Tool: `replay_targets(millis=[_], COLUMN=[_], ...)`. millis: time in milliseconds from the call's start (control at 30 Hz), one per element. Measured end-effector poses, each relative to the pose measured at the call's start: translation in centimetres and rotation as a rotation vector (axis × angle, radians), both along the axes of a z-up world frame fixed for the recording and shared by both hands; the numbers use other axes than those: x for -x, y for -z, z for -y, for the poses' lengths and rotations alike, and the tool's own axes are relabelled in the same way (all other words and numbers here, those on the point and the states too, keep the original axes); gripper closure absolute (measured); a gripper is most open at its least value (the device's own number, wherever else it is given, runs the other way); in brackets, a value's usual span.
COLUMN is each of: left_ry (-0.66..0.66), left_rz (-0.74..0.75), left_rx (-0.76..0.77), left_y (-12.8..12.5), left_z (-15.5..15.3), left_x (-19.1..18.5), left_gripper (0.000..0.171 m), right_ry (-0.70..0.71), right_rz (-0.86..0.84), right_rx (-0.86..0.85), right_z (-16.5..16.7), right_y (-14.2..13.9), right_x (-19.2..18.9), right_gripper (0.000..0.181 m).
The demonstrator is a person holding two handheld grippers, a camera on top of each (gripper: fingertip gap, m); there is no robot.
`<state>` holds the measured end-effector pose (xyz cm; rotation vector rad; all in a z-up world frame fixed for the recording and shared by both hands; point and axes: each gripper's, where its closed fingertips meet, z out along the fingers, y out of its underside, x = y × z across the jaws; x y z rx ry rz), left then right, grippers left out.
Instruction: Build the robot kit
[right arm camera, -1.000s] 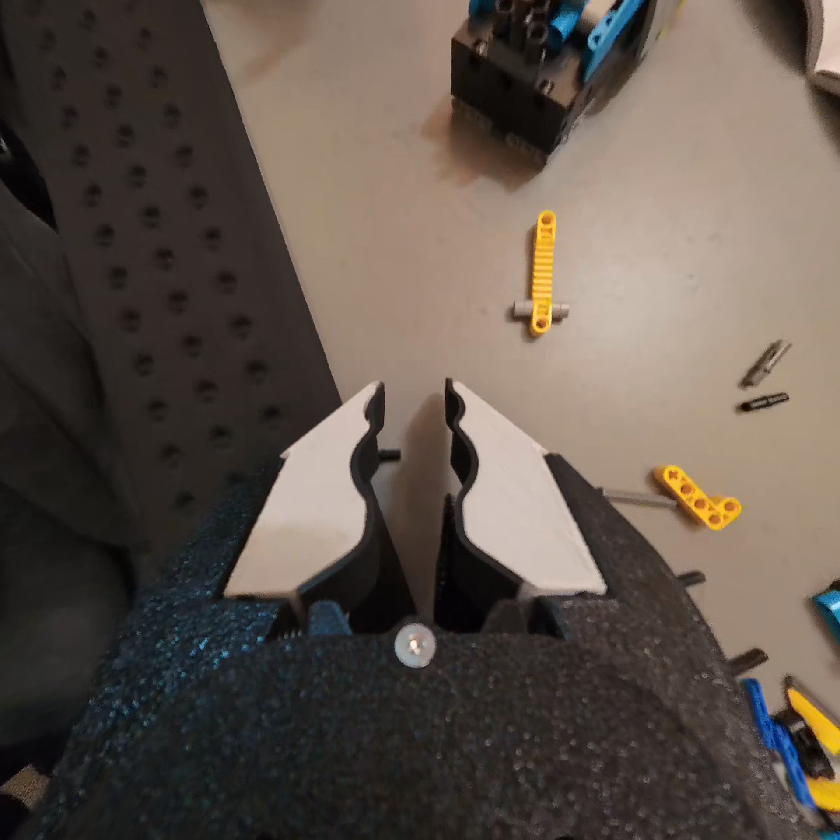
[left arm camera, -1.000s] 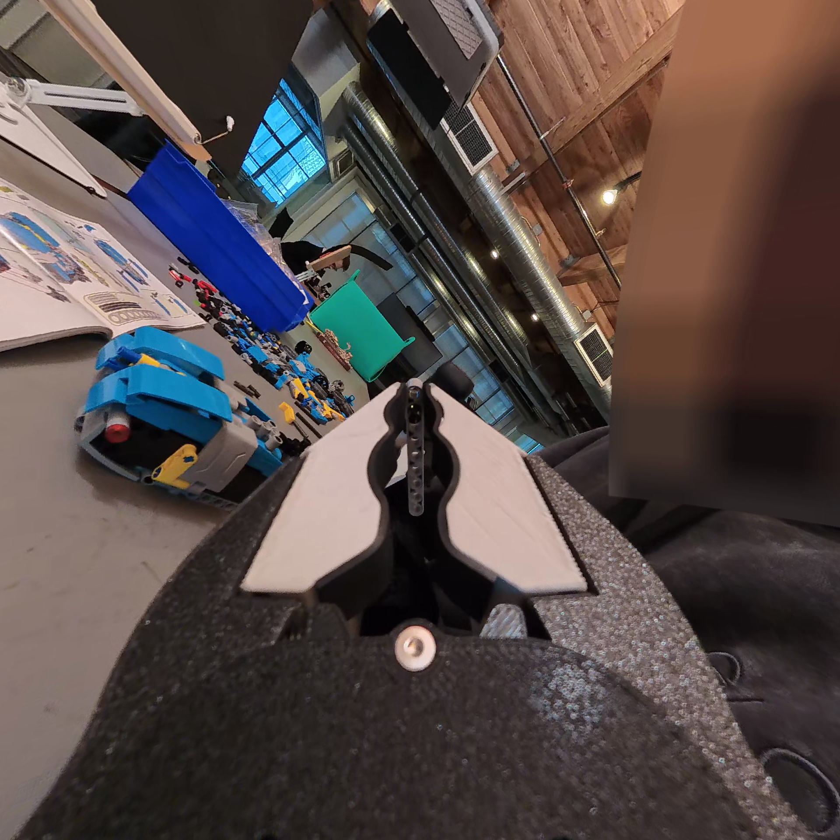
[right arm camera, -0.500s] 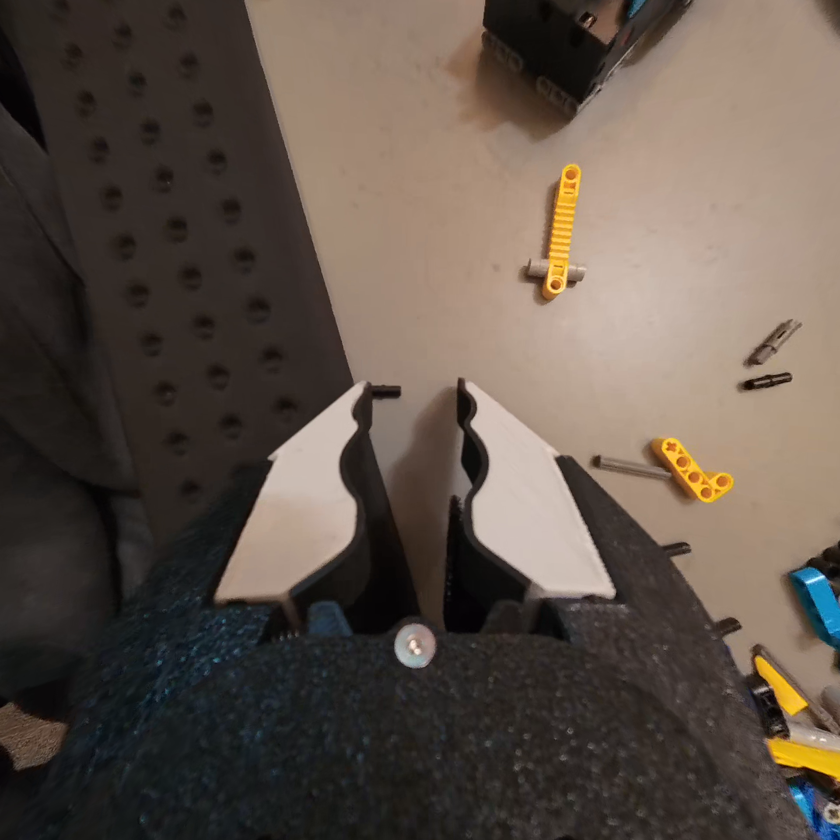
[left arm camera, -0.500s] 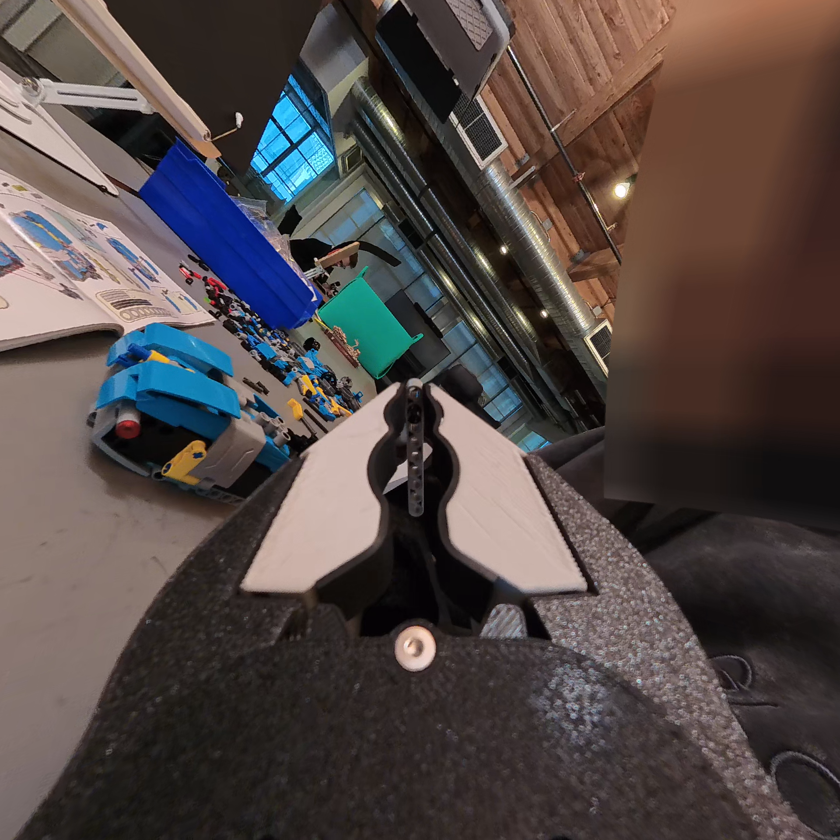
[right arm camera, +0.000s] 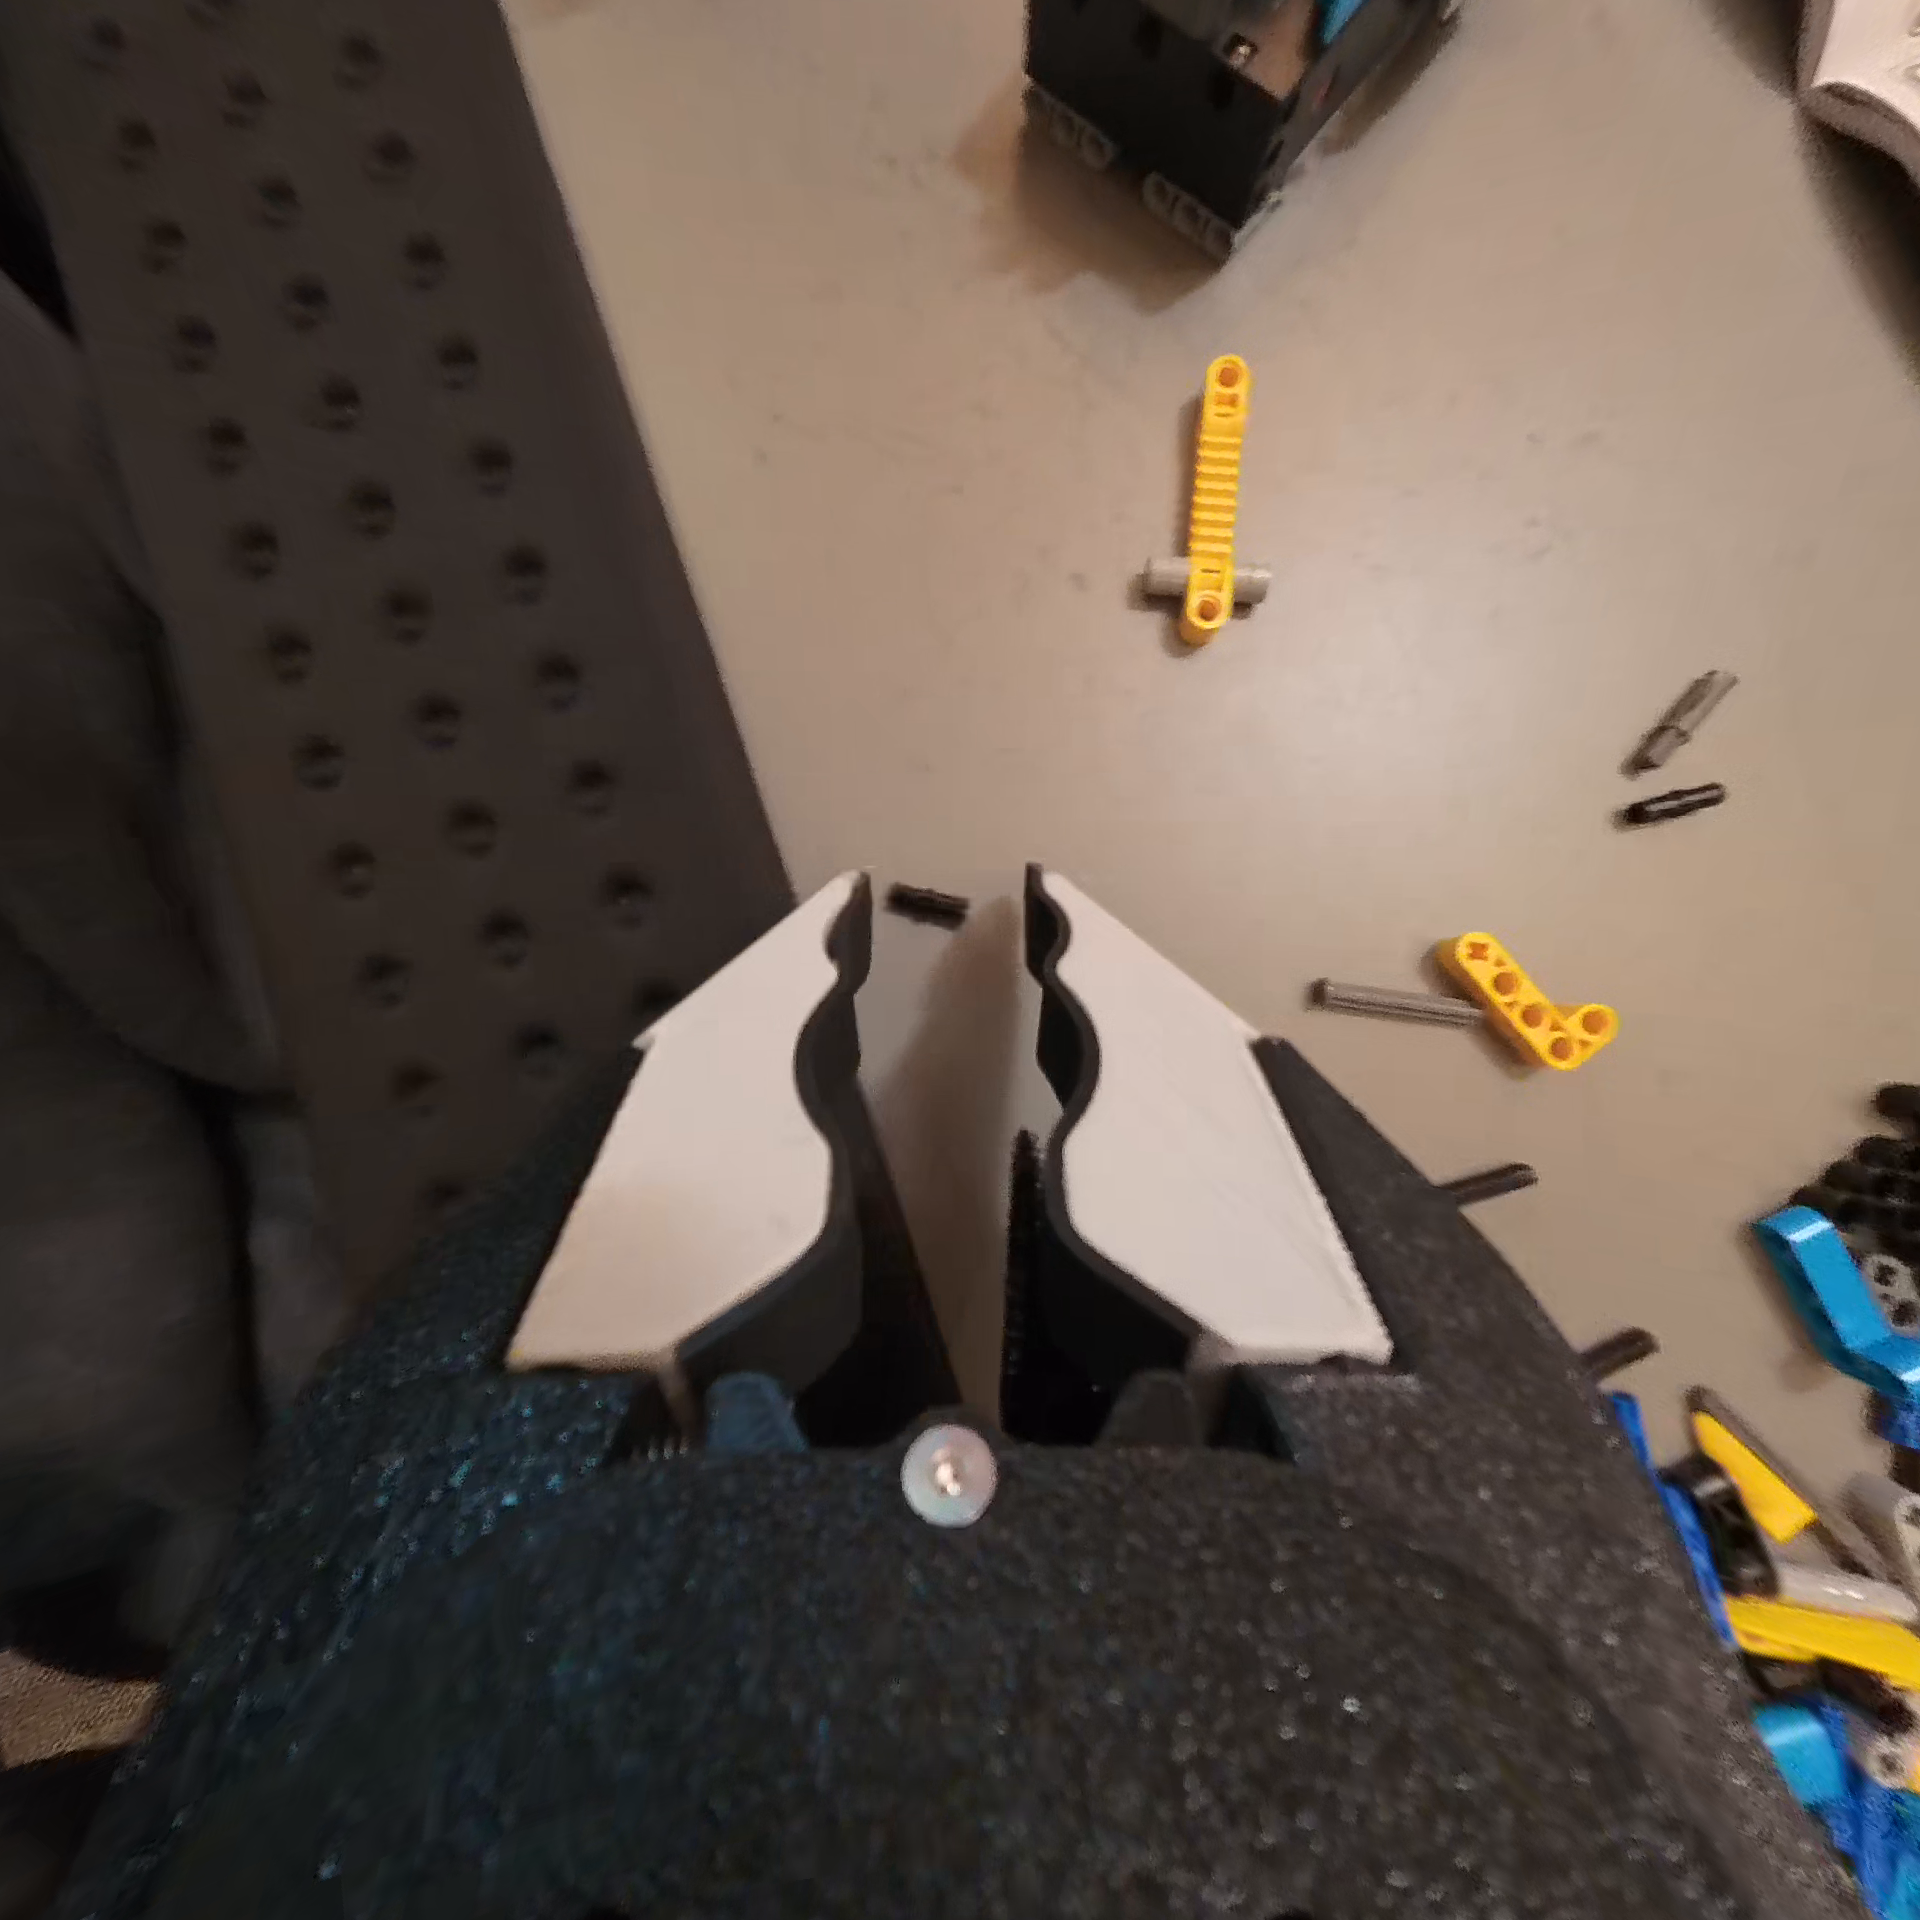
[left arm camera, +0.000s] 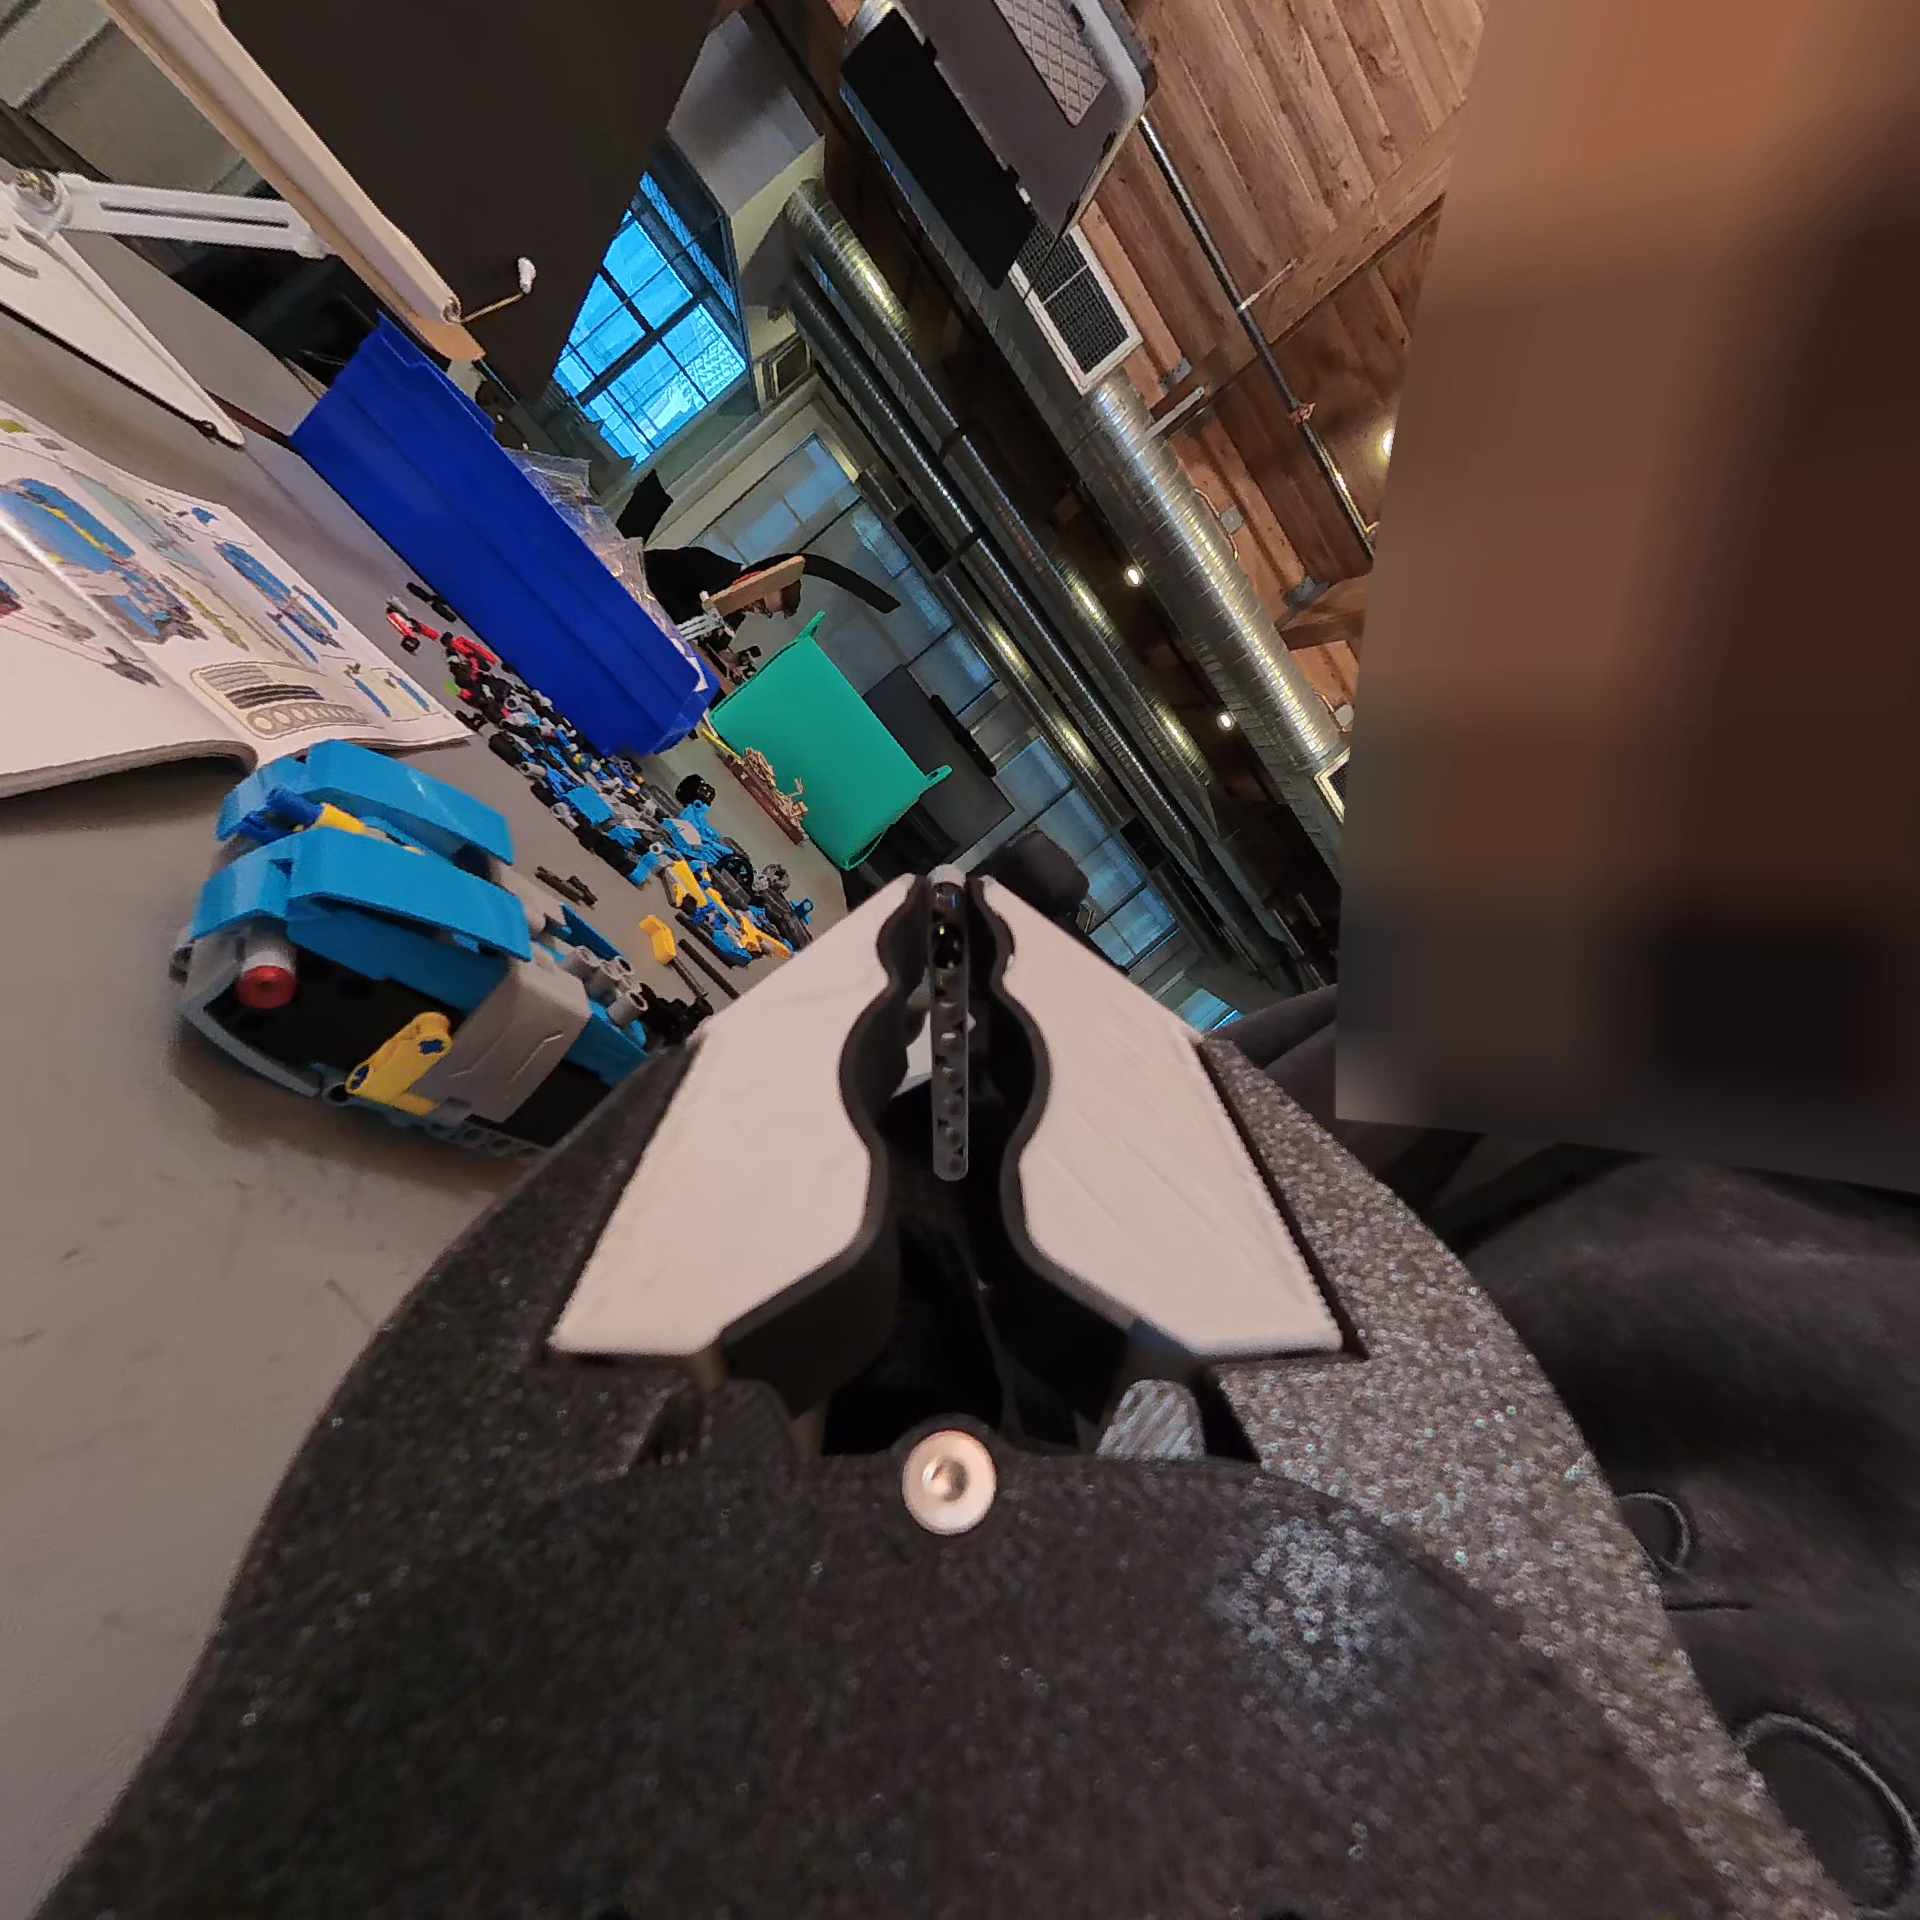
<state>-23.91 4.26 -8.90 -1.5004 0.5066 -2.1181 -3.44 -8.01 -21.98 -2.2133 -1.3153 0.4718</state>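
Grey holed beam (left arm camera: 950, 1049) clamped in left tool (left arm camera: 945, 894); right tool (right arm camera: 945, 883) agape over black pin (right arm camera: 928, 902).

left wrist view low, tilted up, right wrist view looking down at table (right arm camera: 1351, 312)

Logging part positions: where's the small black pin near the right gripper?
Right wrist view: the black pin lies on the table just ahead of the open right gripper, close to its left fingertip.
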Motion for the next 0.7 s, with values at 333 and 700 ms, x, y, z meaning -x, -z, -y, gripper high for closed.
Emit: replay_targets(millis=[333, 700], left_ry=[0.005, 0.009], left_rz=[-0.003, -0.003], left_rx=[-0.006, -0.006], left_y=[0.0, 0.0], left_z=[0.1, 0.2], left_x=[-0.1, -0.2], left_gripper=[0.165, 0.165], right_ry=[0.033, 0.079], right_rz=[0.066, 0.047], right_rx=[-0.066, -0.030], right_z=[-1.1, 0.0], right_y=[0.9, 0.8], right_x=[-0.8, -1.3], right_gripper=[0.156, 0.159])
